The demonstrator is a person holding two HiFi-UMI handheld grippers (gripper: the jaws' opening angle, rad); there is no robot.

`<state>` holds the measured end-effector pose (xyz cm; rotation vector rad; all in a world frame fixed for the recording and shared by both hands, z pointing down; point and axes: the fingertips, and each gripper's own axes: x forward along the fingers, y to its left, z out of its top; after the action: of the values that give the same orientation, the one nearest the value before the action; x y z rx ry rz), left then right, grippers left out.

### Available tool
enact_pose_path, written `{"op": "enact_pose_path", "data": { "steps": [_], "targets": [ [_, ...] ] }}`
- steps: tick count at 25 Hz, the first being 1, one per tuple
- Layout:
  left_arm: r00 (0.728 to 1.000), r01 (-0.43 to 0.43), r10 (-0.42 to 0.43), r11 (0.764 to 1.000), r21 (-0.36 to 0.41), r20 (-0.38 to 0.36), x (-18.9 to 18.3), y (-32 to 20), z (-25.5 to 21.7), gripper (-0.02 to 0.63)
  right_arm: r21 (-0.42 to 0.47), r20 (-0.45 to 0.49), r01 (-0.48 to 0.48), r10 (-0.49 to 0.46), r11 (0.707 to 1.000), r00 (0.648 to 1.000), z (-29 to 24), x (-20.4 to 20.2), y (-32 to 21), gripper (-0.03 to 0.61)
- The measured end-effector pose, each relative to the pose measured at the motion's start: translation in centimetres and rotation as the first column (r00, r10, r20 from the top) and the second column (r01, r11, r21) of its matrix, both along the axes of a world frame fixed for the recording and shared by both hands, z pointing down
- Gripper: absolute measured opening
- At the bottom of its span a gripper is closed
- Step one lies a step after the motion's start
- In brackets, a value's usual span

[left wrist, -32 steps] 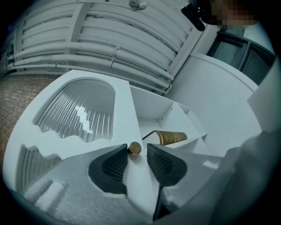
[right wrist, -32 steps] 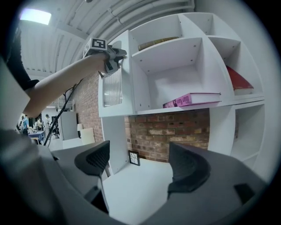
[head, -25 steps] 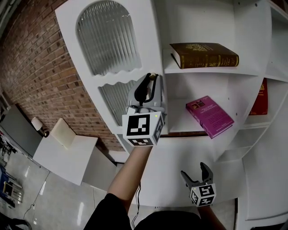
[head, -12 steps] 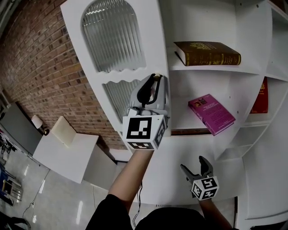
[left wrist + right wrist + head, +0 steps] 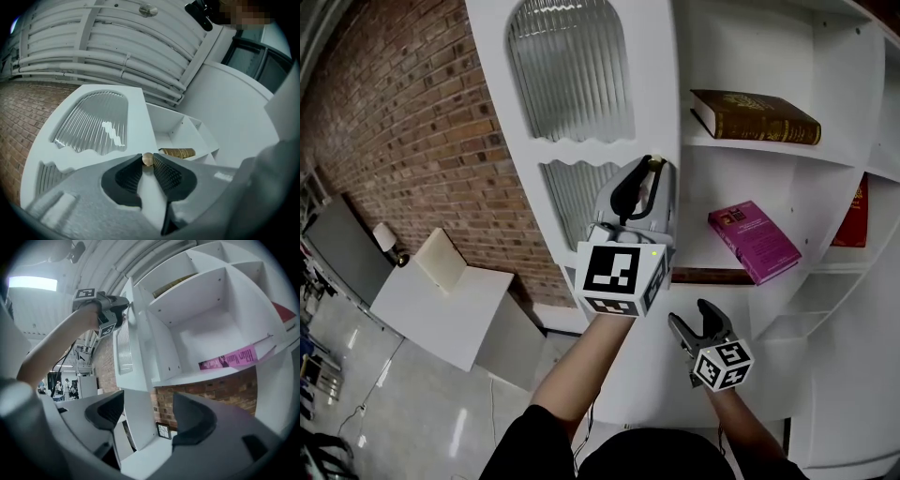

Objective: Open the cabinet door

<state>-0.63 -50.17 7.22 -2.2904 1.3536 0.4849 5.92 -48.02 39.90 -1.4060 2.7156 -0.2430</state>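
- Two grippers are in view, and only one is working. Our left gripper (image 5: 652,169) has its ribbed fingers (image 5: 166,176) clamped on the small round brass knob (image 5: 147,159).
- The knob sits at the free edge of the white cabinet door with arched ribbed-glass panels (image 5: 577,103). The door stands swung out from the white open-shelved cabinet (image 5: 750,42).
- The shelves are exposed, with a brown gilt-lettered book (image 5: 755,117) on the upper one and a flat magenta book (image 5: 753,241) below it. We judge the opening well along, though perhaps not finished.
- Our right gripper (image 5: 692,319) hangs low, near the cabinet's bottom front edge. Its fingers are closing with nothing between them.
- The first risk is the knob, which is smooth and pinched only at the fingertips. If we pull off the door's own arc, the fingers could slide off and the door would swing free.
- The second risk is the red brick wall (image 5: 403,122) behind the door. If we push on too hard, the glass panels could strike it.
- The third risk is the idle right gripper, which is close enough to knock the cabinet's lower edge.
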Motion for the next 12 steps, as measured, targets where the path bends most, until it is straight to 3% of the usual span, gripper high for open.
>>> {"op": "enact_pose_path", "data": {
  "steps": [2, 5, 12],
  "targets": [
    [1.000, -0.003, 0.003, 1.000, 0.005, -0.004, -0.1, 0.1, 0.0, 0.084, 0.015, -0.008, 0.009, -0.009, 1.000, 1.000, -0.6, -0.7, -1.1, 0.317],
    [1.000, -0.001, 0.001, 1.000, 0.006, -0.007, -0.2, 0.2, 0.0, 0.084, 0.021, -0.022, 0.042, -0.041, 0.999, 0.999, -1.3, -2.0, -2.4, 0.225],
    [1.000, 0.007, -0.007, 1.000, -0.005, -0.010, -0.3, 0.3, 0.1, 0.084, 0.015, -0.048, 0.097, -0.096, 0.995, 0.994, -1.5, -3.8, -4.1, 0.224]
  ]
}}
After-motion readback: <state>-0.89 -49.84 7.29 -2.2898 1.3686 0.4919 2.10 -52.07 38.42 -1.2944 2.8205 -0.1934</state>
